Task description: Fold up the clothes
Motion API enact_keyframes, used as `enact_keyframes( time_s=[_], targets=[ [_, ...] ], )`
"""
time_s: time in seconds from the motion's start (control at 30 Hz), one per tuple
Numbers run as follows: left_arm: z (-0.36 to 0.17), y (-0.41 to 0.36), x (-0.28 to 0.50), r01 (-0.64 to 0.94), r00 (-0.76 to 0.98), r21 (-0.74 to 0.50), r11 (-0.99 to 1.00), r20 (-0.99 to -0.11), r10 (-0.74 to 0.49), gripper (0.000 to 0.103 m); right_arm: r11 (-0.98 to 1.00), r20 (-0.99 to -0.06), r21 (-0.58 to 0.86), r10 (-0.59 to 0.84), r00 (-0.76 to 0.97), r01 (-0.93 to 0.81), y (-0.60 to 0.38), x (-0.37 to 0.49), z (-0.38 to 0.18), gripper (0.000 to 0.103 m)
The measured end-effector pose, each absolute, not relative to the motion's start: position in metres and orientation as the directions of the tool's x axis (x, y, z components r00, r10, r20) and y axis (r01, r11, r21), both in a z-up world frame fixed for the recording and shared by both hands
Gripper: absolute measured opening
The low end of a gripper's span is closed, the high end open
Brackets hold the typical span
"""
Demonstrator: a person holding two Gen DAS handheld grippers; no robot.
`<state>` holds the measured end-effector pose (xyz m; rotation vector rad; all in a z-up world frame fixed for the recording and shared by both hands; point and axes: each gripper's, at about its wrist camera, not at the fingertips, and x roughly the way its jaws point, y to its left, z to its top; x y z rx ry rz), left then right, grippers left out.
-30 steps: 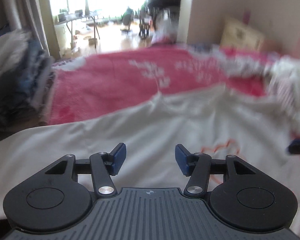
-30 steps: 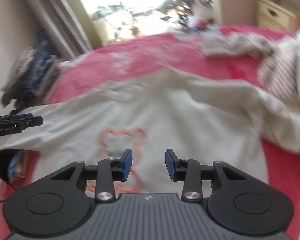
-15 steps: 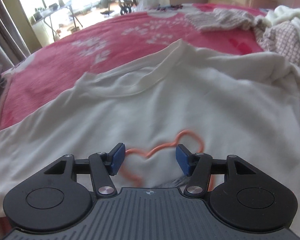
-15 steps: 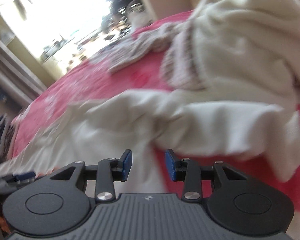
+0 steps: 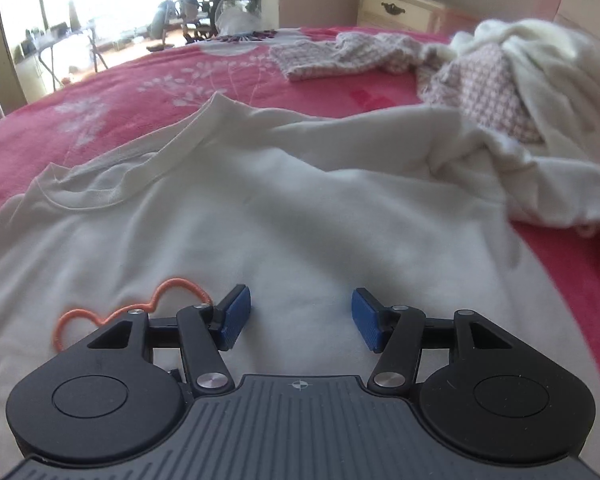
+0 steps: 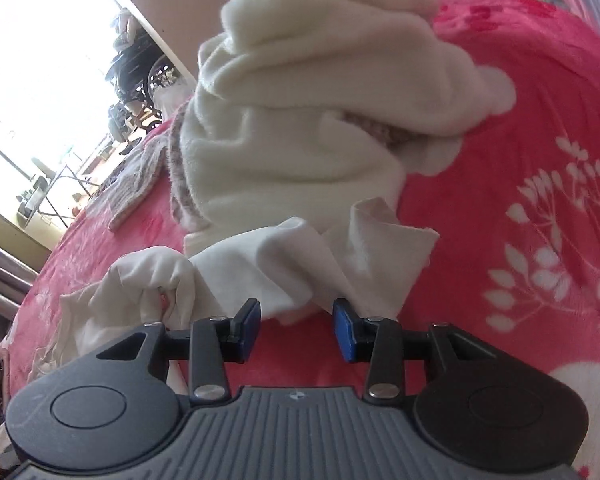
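A white T-shirt [image 5: 280, 208] with an orange heart outline [image 5: 168, 296] lies spread face up on the red blanket [image 5: 140, 80], collar [image 5: 140, 168] toward the far left. My left gripper [image 5: 300, 312] hovers low over the shirt's chest; its jaws are opening and nothing sits between the blue pads. In the right wrist view, the shirt's crumpled sleeve [image 6: 300, 256] lies just beyond my right gripper [image 6: 296, 328]. That gripper is open and rolled to one side, with only blanket [image 6: 520, 120] between its pads.
A cream fleece garment [image 6: 300, 100] is heaped behind the sleeve, also seen as the fleece heap [image 5: 540, 60] over a pink checked cloth [image 5: 480, 92]. Another checked garment [image 5: 340, 60] lies farther back. A cream nightstand [image 5: 400, 8] stands beyond the bed.
Both grippers have swung right and lower over the shirt. The left one now sits right of the heart print. The right one has rolled and reached the crumpled sleeve.
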<state>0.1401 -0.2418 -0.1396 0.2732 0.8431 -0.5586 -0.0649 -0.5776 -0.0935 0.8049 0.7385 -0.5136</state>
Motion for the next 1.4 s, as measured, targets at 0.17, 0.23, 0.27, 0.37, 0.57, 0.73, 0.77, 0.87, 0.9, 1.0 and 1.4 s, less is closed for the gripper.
enact_keyframes(
  time_s=[0.17,0.23,0.27,0.37,0.57,0.73,0.77,0.87,0.9,1.0,1.4],
  targets=[
    [-0.139,-0.236,0.135,0.542,0.567,0.010,0.840,-0.742,-0.357,0.060,0.629,-0.716,0.508,-0.070,0.694,0.588,-0.567,-0.048,-0.077,0.044],
    [-0.134,-0.231,0.135,0.514,0.584,0.015,0.858,-0.739,-0.337,0.060,0.733,-0.677,0.492,-0.017,0.736,0.470,-0.546,-0.021,-0.065,0.044],
    [-0.130,-0.226,0.135,0.496,0.595,0.016,0.868,-0.735,-0.326,0.060,0.789,-0.655,0.473,0.019,0.755,0.391,-0.532,-0.004,-0.058,0.044],
    [-0.119,-0.206,0.136,0.444,0.625,0.016,0.896,-0.722,-0.297,0.060,0.911,-0.636,0.391,0.164,0.754,0.131,-0.488,0.062,-0.052,0.047],
    [-0.117,-0.160,0.158,0.320,0.671,0.071,0.945,-0.721,-0.173,0.060,0.933,-0.717,0.352,0.323,0.617,-0.079,-0.429,0.183,-0.082,0.037],
    [-0.135,-0.129,0.186,0.235,0.690,0.101,0.967,-0.718,-0.093,0.060,0.961,-0.805,0.275,0.234,0.545,-0.006,-0.430,0.247,-0.127,0.017],
    [-0.137,-0.122,0.191,0.217,0.686,0.080,0.973,-0.721,-0.094,0.060,0.961,-0.802,0.273,0.202,0.562,0.045,-0.441,0.254,-0.132,0.012],
    [-0.138,-0.108,0.200,0.174,0.675,0.026,0.984,-0.731,-0.100,0.060,0.869,-0.730,0.446,0.216,0.648,0.213,-0.489,0.250,-0.126,0.017],
    [-0.135,-0.108,0.200,0.169,0.676,0.021,0.985,-0.730,-0.101,0.060,0.842,-0.706,0.483,0.213,0.676,0.239,-0.501,0.242,-0.119,0.017],
    [-0.126,-0.115,0.196,0.192,0.689,0.026,0.981,-0.715,-0.116,0.060,0.811,-0.638,0.540,0.221,0.737,0.224,-0.523,0.193,-0.090,0.019],
    [-0.101,-0.238,0.154,0.572,0.522,-0.107,0.813,-0.718,-0.461,0.060,0.456,-0.647,0.617,-0.169,0.743,0.641,-0.626,-0.088,-0.065,0.050]
  ],
)
